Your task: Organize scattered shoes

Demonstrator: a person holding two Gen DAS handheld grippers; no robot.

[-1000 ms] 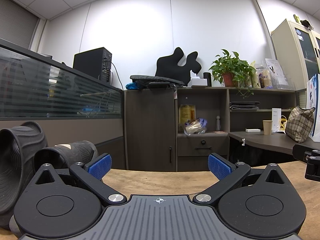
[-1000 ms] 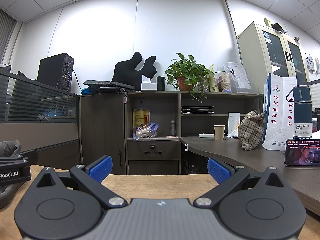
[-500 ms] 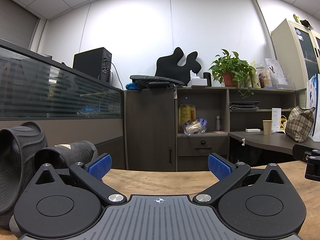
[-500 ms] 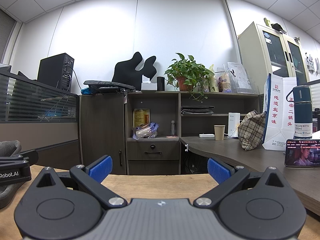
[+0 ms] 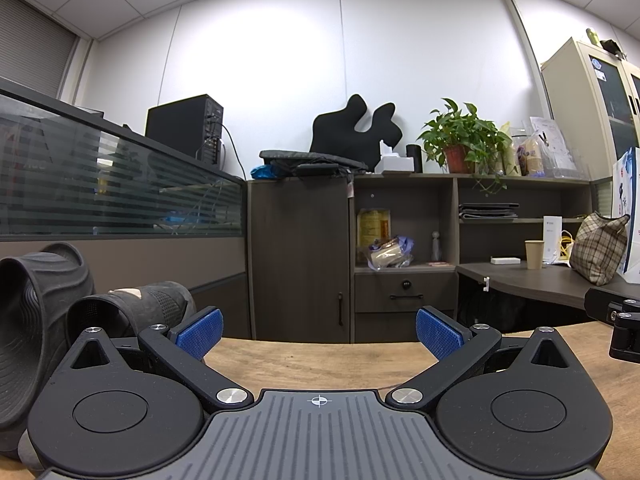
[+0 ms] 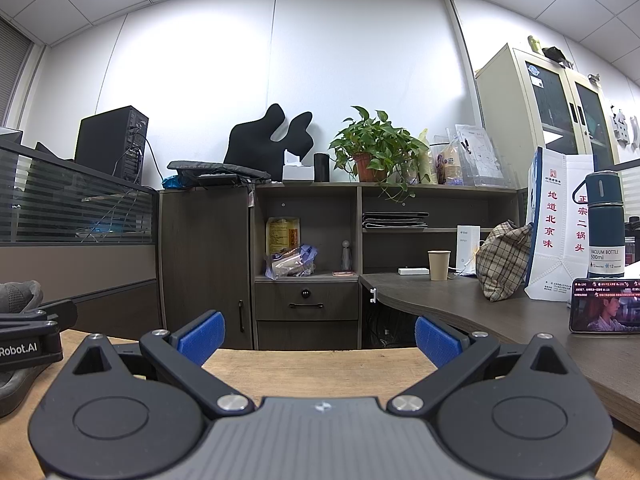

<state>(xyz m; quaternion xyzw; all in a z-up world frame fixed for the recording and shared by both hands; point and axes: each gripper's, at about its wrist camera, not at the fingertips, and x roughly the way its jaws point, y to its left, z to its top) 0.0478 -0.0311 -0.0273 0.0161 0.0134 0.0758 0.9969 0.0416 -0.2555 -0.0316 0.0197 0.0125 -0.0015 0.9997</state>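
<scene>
My left claw (image 5: 319,330): spread wide, empty, low over the table (image 5: 320,364). Slipper (image 5: 32,320): black, ribbed, at nine o'clock, just beside the left finger. Second slipper (image 5: 140,304): black, at ten o'clock, behind that finger's pad (image 5: 200,330).

My right claw (image 6: 319,334): spread wide, empty. Grey shoe (image 6: 18,296): at nine o'clock, partly behind my left claw.

An office, seen from my wooden table (image 5: 312,364): a glass desk partition (image 5: 120,192) on the left, a computer tower (image 5: 186,128) above it, dark shelving (image 6: 384,232) against the far wall, a metal filing cabinet (image 6: 548,120) and a paper cup (image 6: 439,265) on the right-hand desk (image 6: 460,300)
</scene>
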